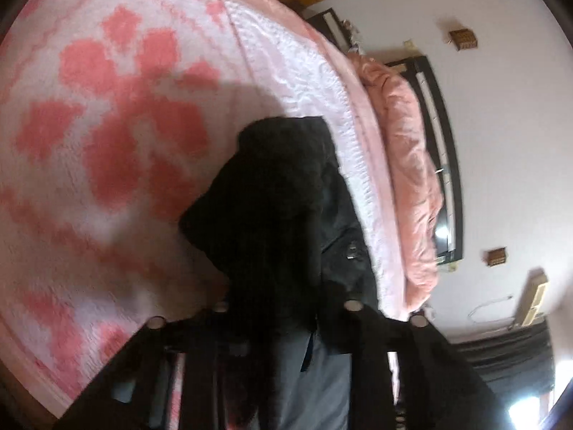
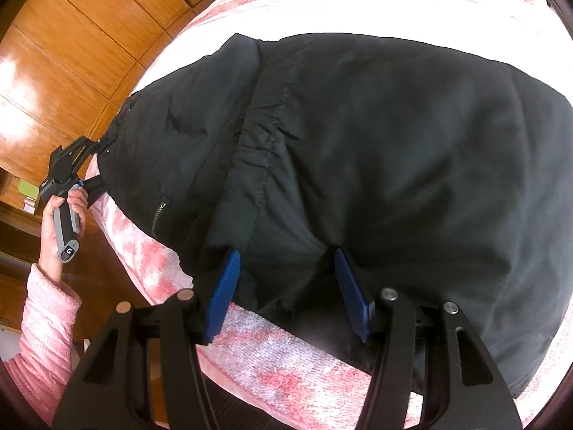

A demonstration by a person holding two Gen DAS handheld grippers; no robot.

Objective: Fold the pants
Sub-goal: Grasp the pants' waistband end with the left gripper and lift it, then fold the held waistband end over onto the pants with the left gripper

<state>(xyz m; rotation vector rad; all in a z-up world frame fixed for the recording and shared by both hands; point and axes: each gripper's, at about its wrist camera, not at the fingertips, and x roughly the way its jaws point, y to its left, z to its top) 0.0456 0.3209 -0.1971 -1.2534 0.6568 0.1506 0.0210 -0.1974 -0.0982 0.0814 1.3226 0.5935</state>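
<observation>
Black pants [image 2: 376,150] lie spread on a pink and white bed blanket [image 2: 286,362]. In the right wrist view my right gripper [image 2: 286,265] is open, its blue fingers [image 2: 225,294] astride the near edge of the pants. The left gripper [image 2: 96,150] shows at the far left, held by a hand, shut on the waistband corner. In the left wrist view the bunched black pants [image 1: 272,215] hang right in front of the camera and hide the left gripper's [image 1: 283,329] fingertips.
A pink pillow [image 1: 412,179] lies against a dark headboard [image 1: 447,165] by a white wall. Wooden wardrobe doors [image 2: 71,57] stand beyond the bed's left side. The flowered blanket [image 1: 107,125] stretches away to the left.
</observation>
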